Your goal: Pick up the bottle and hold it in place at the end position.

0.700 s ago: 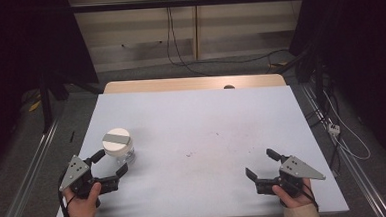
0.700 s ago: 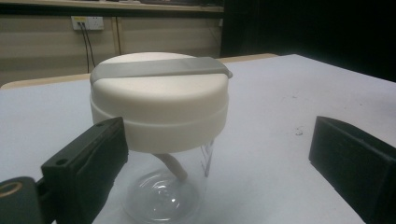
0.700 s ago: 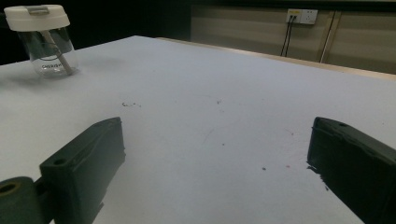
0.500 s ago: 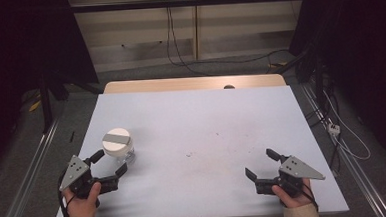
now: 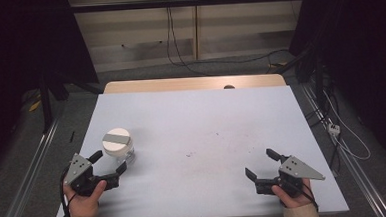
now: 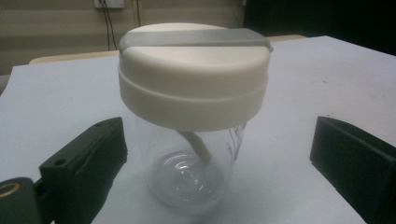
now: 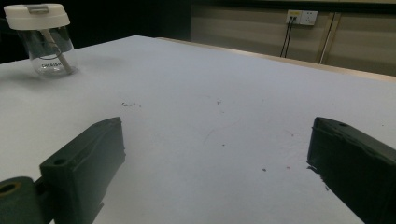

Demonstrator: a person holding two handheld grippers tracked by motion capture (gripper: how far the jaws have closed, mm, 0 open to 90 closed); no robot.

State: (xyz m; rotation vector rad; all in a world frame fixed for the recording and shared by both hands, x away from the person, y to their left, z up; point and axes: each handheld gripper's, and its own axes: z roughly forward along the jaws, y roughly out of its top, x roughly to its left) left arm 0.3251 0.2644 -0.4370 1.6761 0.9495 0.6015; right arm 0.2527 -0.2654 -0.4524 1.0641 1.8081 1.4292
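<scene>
A clear glass jar (image 5: 118, 146) with a white lid and a grey band across the top stands at the left of the white table (image 5: 202, 123). My left gripper (image 5: 108, 162) is open just in front of it, its jaws spread toward the jar without touching. The left gripper view has the jar (image 6: 194, 116) close up between the two black jaws, a white stick inside it. Near the front right edge my right gripper (image 5: 262, 164) rests open with nothing between its jaws. From the right gripper view the jar (image 7: 44, 39) stands far off at the upper left.
A wooden strip (image 5: 194, 83) runs along the table's far edge. Metal rails (image 5: 29, 167) flank both sides, with cables (image 5: 342, 135) on the floor at right. A few small dark specks (image 5: 191, 153) mark the middle of the table.
</scene>
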